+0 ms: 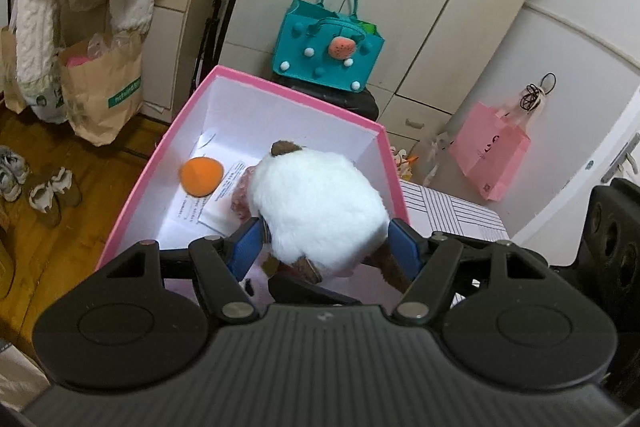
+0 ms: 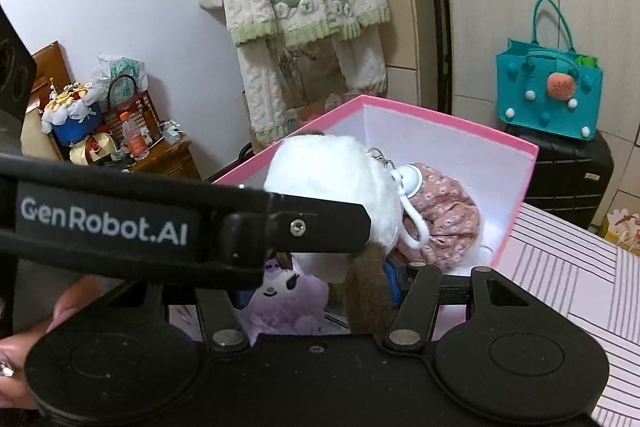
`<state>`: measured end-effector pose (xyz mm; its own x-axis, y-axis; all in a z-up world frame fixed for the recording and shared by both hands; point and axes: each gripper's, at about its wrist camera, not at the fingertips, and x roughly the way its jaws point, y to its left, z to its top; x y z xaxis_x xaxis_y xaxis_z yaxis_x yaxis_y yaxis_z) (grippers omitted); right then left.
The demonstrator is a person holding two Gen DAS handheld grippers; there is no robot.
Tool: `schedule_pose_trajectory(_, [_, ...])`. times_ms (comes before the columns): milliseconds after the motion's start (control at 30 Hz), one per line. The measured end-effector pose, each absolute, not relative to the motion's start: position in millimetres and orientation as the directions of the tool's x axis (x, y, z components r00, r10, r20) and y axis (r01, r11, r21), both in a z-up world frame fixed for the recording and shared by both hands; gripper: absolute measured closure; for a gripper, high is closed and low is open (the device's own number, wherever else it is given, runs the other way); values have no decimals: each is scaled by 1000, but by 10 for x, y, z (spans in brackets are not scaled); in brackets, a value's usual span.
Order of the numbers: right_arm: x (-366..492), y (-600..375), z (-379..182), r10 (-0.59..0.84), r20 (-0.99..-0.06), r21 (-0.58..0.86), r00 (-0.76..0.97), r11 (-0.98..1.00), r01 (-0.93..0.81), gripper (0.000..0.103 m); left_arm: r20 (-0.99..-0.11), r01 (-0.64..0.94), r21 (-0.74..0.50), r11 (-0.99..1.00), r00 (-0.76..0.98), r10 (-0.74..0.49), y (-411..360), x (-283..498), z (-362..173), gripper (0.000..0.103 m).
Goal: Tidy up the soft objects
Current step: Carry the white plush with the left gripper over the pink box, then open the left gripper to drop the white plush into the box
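On the far left of my left wrist view, a brown paper bag (image 1: 102, 95) stands on the wooden floor with small shoes (image 1: 52, 193) beside it. Next comes the pink box (image 1: 158, 151), open-topped and white inside, with an orange ball (image 1: 201, 175) lying on a printed sheet on its bottom. Right of the ball, my left gripper (image 1: 326, 243) pinches the white plush toy (image 1: 320, 205): its blue pads press the fluffy body from both sides, the brown ear tip points away from me and brown limbs hang below the pads. The toy is over the box's near right part, covering most of a floral pink cloth item there. Beyond the box a teal felt bag (image 1: 326, 53) sits on a dark case, and further right a pink paper bag (image 1: 490, 151) hangs from a door.

In my right wrist view, my left gripper's black arm crosses from the left edge to the white plush toy (image 2: 332, 171). My right gripper (image 2: 320, 287) sits just under it, holding a lilac plush toy (image 2: 288, 297) with a stitched face; a blue pad shows at each side of it, though the white toy's brown limb hangs in front of the right one. Right of the toys, the floral cloth item (image 2: 444, 217) lies inside the box, and a striped pink cover (image 2: 568, 267) spreads alongside.
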<state>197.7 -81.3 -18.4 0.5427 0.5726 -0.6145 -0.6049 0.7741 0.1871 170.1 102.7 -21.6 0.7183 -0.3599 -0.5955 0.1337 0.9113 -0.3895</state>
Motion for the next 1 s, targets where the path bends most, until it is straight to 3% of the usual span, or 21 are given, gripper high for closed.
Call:
schedule_pose_trajectory(300, [1897, -756, -177, 585, -673, 230, 452, 747, -623, 36, -617, 139, -446, 884, 668, -416, 1167, 1705, -340, 35])
schedule_pose_trajectory(467, [1713, -887, -100, 550, -672, 179, 496, 771, -612, 29, -629, 182, -509, 841, 588, -509, 1063, 1755, -504, 42])
schedule_pose_trajectory(700, [1565, -1125, -17, 521, -643, 146, 562, 803, -578, 30, -637, 217, -448, 867, 603, -480, 845, 1602, -428, 43])
schedule_pose_trajectory(1000, [1261, -1430, 167, 486, -602, 136, 633, 844, -519, 29, -648, 267, -295, 917, 650, -398, 722, 1313, -29, 34])
